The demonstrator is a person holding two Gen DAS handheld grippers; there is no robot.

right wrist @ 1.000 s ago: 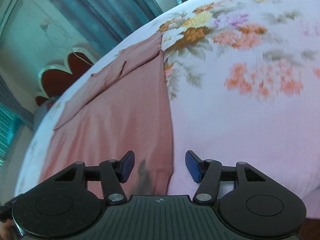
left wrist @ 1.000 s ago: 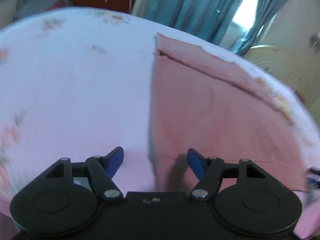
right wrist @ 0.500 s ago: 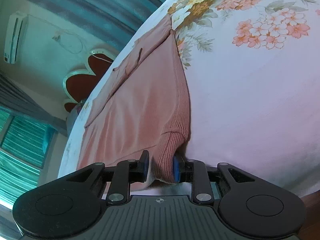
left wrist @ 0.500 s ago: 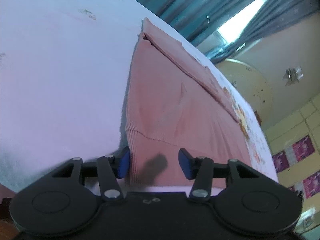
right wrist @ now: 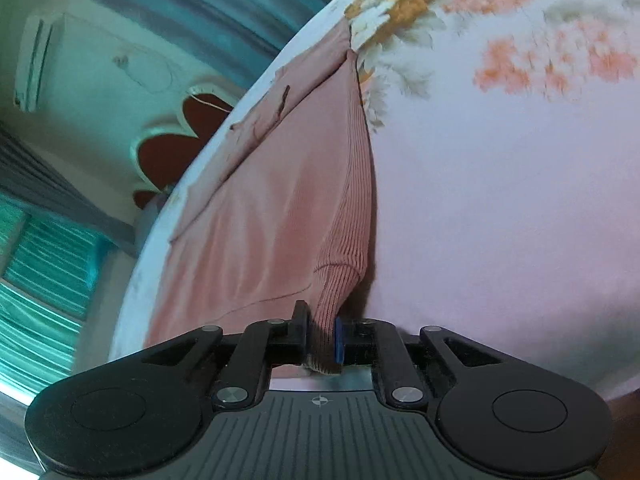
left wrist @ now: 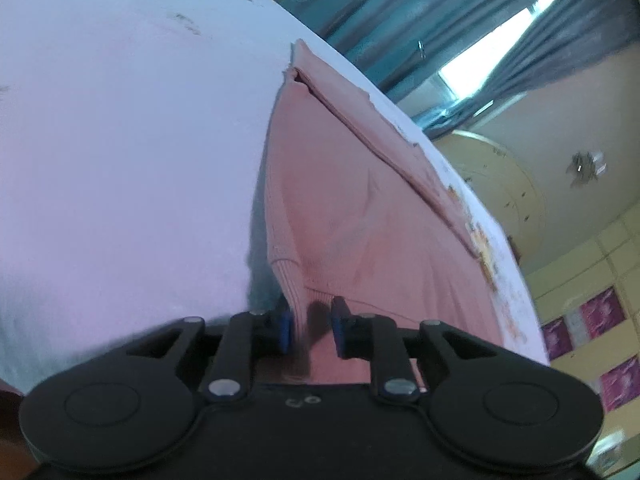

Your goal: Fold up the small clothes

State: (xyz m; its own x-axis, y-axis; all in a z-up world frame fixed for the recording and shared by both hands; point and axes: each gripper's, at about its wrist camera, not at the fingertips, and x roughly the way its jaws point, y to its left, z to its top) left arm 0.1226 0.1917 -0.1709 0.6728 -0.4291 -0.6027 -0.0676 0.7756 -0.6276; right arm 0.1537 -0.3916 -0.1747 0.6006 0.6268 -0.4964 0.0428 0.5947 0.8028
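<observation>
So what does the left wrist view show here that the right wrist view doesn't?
Left wrist only: the left hand-held gripper, a bright window gap and tiled wall. Right wrist only: the right hand-held gripper, an air conditioner and big flower prints. Both: the pink garment on the bedsheet, each gripper pinching a ribbed hem corner, jaws just closed.

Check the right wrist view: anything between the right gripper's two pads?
Yes. The ribbed hem corner of the pink sweater sits between the right gripper pads, which have just closed on it.
</observation>
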